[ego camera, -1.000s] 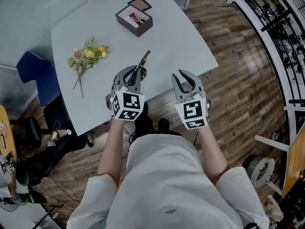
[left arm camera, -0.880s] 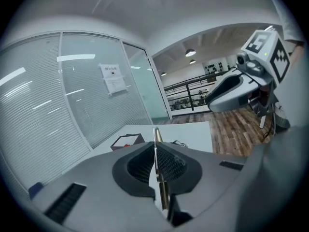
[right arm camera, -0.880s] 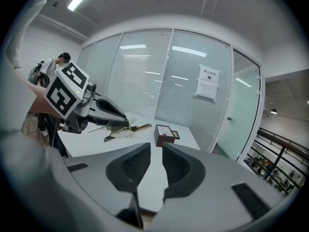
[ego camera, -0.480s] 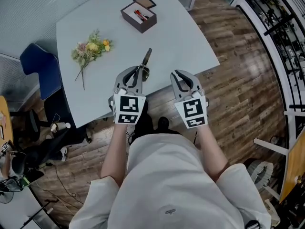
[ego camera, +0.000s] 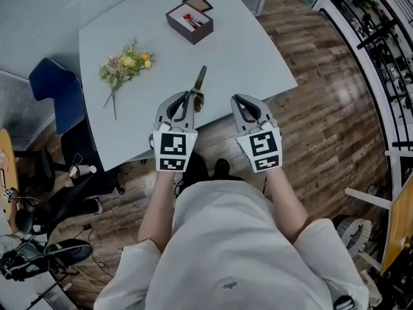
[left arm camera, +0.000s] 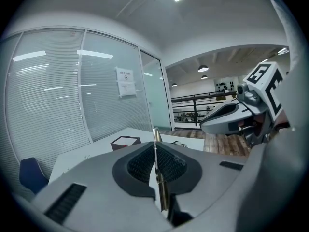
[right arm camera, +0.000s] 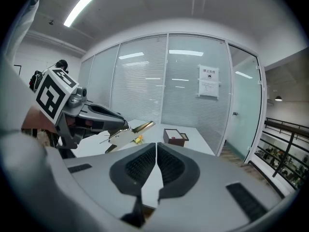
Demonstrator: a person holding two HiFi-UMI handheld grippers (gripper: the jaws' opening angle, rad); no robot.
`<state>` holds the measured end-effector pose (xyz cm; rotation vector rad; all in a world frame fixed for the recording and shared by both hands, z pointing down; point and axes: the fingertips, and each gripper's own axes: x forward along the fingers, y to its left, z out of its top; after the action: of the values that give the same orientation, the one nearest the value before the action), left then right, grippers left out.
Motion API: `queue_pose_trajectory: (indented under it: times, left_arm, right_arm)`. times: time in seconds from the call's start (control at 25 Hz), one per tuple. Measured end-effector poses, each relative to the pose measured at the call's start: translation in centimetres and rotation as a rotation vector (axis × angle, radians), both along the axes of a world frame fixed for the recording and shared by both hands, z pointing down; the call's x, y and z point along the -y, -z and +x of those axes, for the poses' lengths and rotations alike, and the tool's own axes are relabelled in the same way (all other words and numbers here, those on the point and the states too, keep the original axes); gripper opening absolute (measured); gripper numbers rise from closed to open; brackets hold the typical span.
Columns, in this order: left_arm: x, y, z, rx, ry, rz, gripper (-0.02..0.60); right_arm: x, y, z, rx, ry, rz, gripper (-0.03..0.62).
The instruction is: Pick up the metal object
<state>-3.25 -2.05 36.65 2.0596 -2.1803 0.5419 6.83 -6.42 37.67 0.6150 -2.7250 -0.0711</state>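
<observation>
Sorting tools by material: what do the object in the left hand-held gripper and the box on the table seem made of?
The metal object looks like polished metal: a shiny silvery flat part and a brass-coloured end that glints. The box is matt dark brown with a pale lining, perhaps card or wood; the look leaves that open.

Looks like an office meeting room: floor-to-ceiling glass partition walls with horizontal blinds (right arm camera: pixel 145 81), a white paper notice (right arm camera: pixel 208 81) stuck on the glass, long ceiling strip lights (right arm camera: pixel 77 8), a pale grey-white table (ego camera: pixel 245 50), a blue upholstered chair (ego camera: pixel 55 95), and brown wood-plank floor (ego camera: pixel 322 108).
</observation>
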Motion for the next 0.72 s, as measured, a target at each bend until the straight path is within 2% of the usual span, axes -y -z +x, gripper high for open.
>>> queue_pose_trajectory:
  times: [0.72]
  left_arm:
    - [-0.32, 0.2, 0.72, -0.009, -0.003, 0.011, 0.025]
  right_arm:
    - [-0.3, 0.59, -0.81, 0.012, 0.009, -0.011, 0.006]
